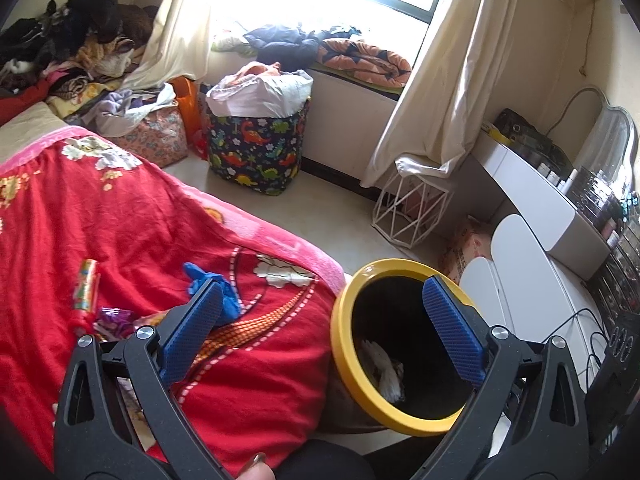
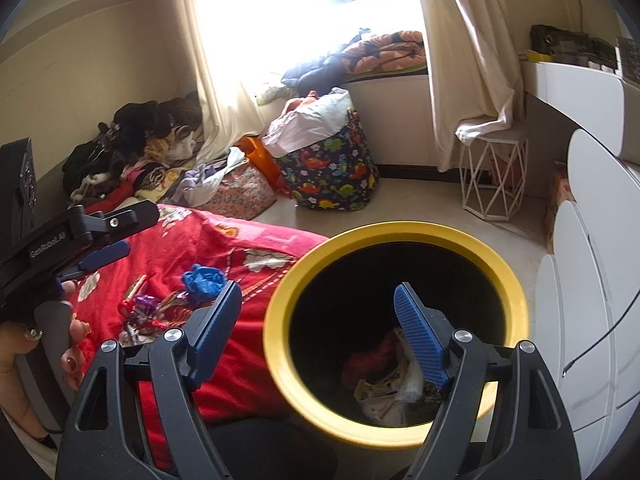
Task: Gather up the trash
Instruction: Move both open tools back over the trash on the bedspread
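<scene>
A yellow-rimmed bin (image 1: 344, 352) (image 2: 280, 344) stands beside the bed and holds crumpled wrappers (image 2: 388, 392). On the red blanket (image 1: 120, 220) lie a crumpled blue glove (image 1: 230, 300) (image 2: 204, 280), a purple wrapper (image 1: 116, 318) (image 2: 146, 306) and a colourful wrapper (image 1: 86, 286). My left gripper (image 1: 324, 300) is open and empty, above the bed edge and the bin; it also shows at the left of the right wrist view (image 2: 96, 258). My right gripper (image 2: 318, 300) is open and empty, over the bin's mouth.
A dinosaur-print laundry bag (image 1: 256, 148) (image 2: 332, 172) and a white wire stool (image 1: 412, 208) (image 2: 492, 176) stand on the floor by the window. Clothes (image 1: 72, 48) pile at the bed's far end. A white dresser (image 1: 540, 200) (image 2: 588, 280) stands on the right.
</scene>
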{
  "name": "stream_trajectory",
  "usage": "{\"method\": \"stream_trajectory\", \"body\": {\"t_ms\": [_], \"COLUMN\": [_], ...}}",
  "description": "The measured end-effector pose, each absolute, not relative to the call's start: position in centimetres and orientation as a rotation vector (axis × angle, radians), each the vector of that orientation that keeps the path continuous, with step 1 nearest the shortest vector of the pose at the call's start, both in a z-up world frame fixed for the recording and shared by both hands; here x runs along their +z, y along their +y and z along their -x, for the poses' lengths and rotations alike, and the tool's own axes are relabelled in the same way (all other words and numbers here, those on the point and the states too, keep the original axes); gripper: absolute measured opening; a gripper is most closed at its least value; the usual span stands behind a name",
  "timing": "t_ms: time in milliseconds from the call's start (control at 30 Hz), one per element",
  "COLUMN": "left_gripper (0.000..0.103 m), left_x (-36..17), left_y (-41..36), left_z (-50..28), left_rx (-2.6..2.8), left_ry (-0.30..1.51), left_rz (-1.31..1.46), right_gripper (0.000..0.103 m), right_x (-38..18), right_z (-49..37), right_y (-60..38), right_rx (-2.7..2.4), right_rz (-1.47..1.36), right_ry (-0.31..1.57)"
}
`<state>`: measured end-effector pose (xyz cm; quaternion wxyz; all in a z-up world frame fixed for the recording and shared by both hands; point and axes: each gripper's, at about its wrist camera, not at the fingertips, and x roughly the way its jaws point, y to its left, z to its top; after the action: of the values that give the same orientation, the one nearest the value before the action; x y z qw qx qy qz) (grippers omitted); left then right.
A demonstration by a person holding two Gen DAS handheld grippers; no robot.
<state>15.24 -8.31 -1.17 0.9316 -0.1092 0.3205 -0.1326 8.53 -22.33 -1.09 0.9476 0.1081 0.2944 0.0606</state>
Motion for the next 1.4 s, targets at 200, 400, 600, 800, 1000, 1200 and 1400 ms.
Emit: {"method": "stream_trajectory", "body": {"t_ms": [200, 400, 600, 800, 1000, 1200, 1400], "left_gripper": [0.092, 0.092, 0.092, 0.092, 0.092, 0.092, 0.092], "left_x": [-1.0, -1.1, -1.1, -1.2, -1.4, -1.8, -2.4], "left_y": [-6.8, -5.2, -3.3, -1.3, 0.4, 2.4, 5.0], "left_z": [-15.0, -14.9, -15.0, -15.0, -15.0, -15.0, -15.0], "left_rx": [-0.243, -0.214, -0.18, -0.147, -0.116, -0.077, -0.014], "left_ry": [0.645, 0.639, 0.634, 0.628, 0.625, 0.631, 0.634], "left_rz": [0.231, 0.242, 0.26, 0.277, 0.293, 0.311, 0.338], "right_gripper": [0.076, 0.076, 0.076, 0.076, 0.076, 0.076, 0.076], "right_x": [-0.8, -0.7, -0.7, -0.7, -0.5, -0.6, -1.1], "right_z": [-8.8, -9.2, -9.6, -9.9, -10.4, -11.1, -11.7], "right_y": [-20.2, -18.0, -16.3, -14.8, -13.2, -11.3, -9.8], "right_rx": [0.176, 0.22, 0.257, 0.291, 0.325, 0.362, 0.412], "right_rz": [-0.189, -0.162, -0.14, -0.112, -0.088, -0.063, -0.041], "right_ry": [0.605, 0.613, 0.625, 0.63, 0.627, 0.631, 0.643]}}
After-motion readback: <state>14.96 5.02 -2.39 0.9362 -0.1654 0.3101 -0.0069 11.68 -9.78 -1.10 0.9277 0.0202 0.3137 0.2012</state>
